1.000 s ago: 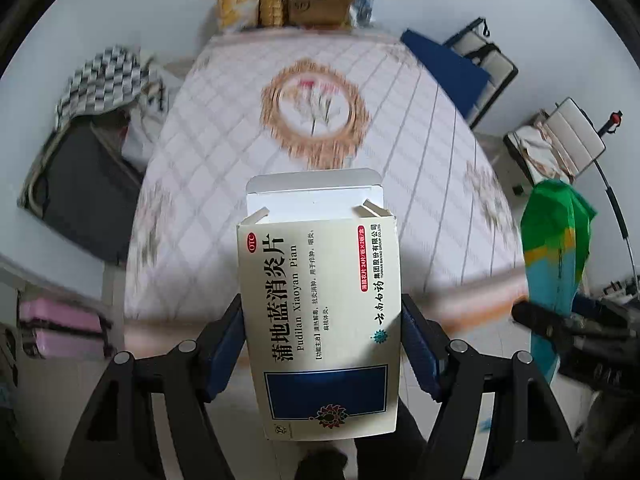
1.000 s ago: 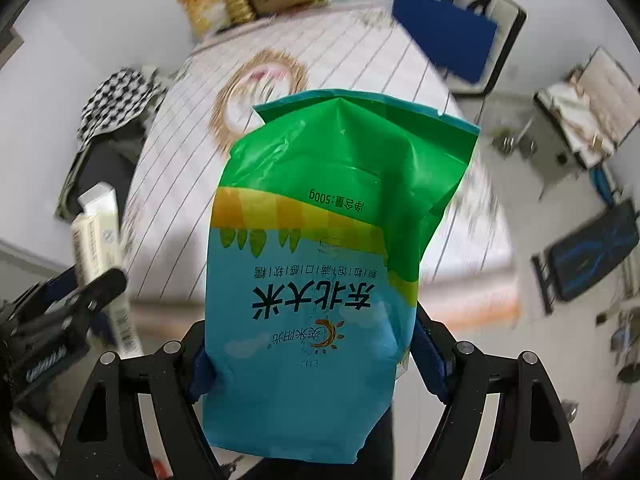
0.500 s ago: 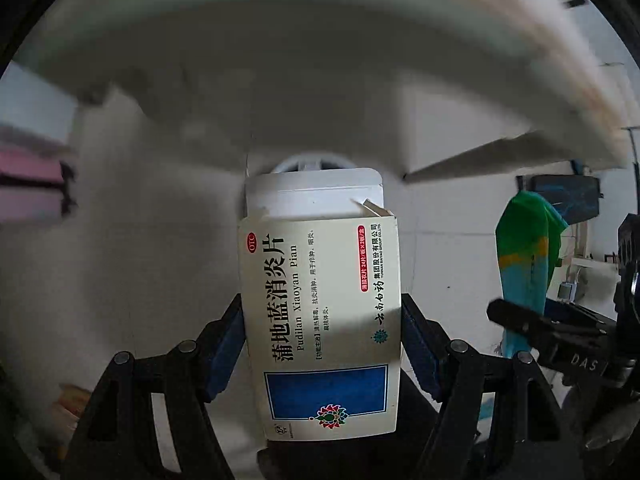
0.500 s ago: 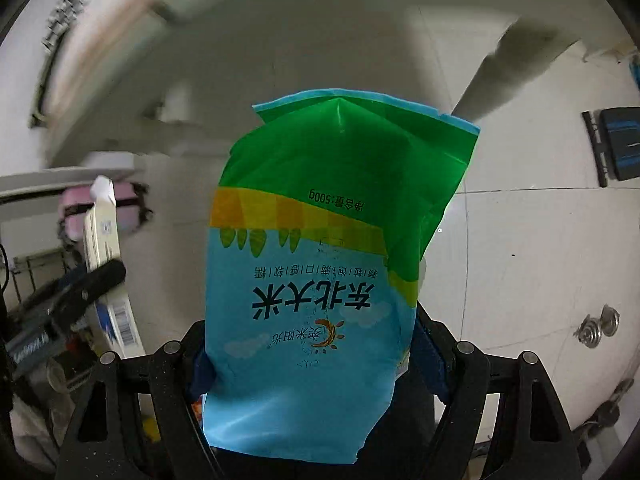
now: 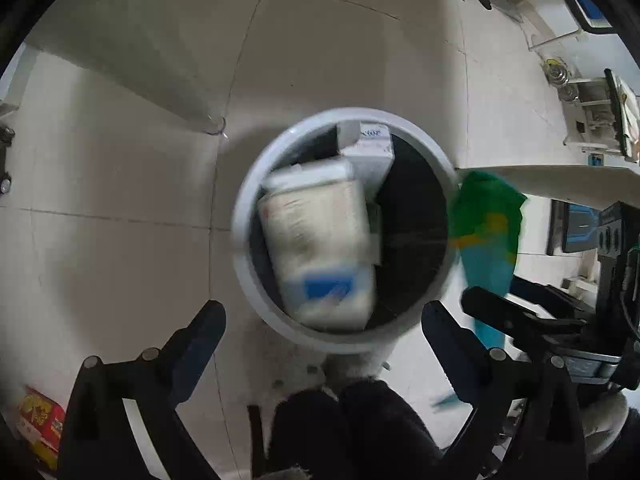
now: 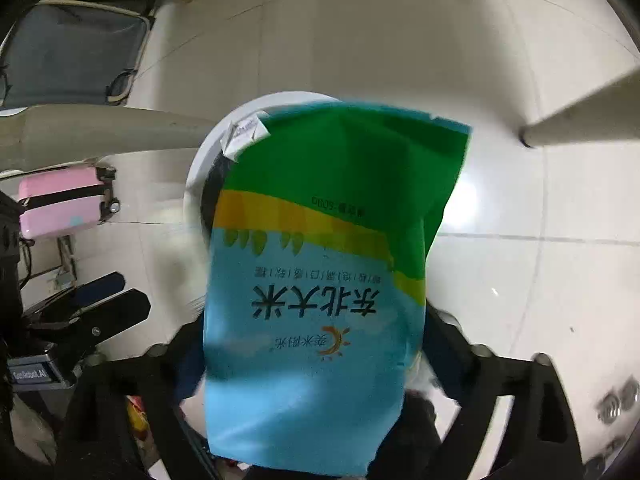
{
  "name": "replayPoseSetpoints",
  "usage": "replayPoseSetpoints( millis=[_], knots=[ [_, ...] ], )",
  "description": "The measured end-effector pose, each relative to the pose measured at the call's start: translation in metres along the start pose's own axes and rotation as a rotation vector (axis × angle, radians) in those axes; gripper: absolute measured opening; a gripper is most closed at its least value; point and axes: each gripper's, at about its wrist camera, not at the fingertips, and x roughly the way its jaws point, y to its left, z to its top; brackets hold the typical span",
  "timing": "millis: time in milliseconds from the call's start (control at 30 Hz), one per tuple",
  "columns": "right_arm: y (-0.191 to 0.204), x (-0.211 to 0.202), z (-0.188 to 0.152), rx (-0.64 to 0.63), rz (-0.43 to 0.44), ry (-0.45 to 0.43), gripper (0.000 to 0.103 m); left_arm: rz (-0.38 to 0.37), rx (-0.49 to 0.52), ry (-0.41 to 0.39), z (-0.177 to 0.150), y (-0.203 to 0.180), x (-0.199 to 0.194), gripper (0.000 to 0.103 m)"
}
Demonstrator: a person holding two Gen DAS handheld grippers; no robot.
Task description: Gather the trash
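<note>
Left claw points down over the round white bin on the tiled floor; its jaws have just been opening and now stand wide apart with nothing between them. The cream medicine box is clear of the fingers, blurred, sitting in the bin mouth over the black liner, next to a white carton already inside. Right claw is also above the bin, jaws just been opening too; the green and blue rice bag sits between its fingers, slightly blurred, upper end over the bin rim. Can't tell if the pads touch the bag. In the left view the bag hangs just beside the bin's right edge. Pink suitcase stands off to the left in the right view, a dark open suitcase farther back. Red and yellow packet lies on the floor near the left claw.
</note>
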Motion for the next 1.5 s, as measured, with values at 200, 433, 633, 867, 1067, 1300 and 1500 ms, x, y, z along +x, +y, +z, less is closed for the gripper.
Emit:
replayPoseSetpoints(
  millis=[200, 433, 633, 867, 1067, 1300, 1500],
  knots=[
    [0.002, -0.017, 0.004, -0.011, -0.031, -0.035, 0.103, 0.102, -0.006, -0.107, -0.012, -0.009, -0.040, 0.100],
    [0.031, -0.125, -0.034, -0.042, -0.230, -0.130, 0.103, 0.203, -0.015, -0.192, -0.067, -0.025, -0.138, 0.100],
    [0.074, -0.262, -0.081, -0.061, -0.263, -0.183, 0.103, 0.190, 0.008, -0.222, -0.133, -0.056, -0.233, 0.100],
    [0.122, -0.419, -0.143, -0.079, -0.260, -0.234, 0.103, 0.136, 0.063, -0.279, -0.184, -0.098, -0.352, 0.100],
    [0.161, -0.532, -0.189, -0.119, -0.207, -0.278, 0.103, 0.074, 0.117, -0.362, -0.220, -0.124, -0.446, 0.100],
    [0.190, -0.614, -0.229, -0.150, -0.125, -0.315, 0.103, -0.044, 0.120, -0.424, -0.255, -0.137, -0.515, 0.100],
    [0.203, -0.656, -0.258, -0.191, -0.087, -0.344, 0.103, -0.114, 0.120, -0.444, -0.279, -0.144, -0.542, 0.100]
  ],
)
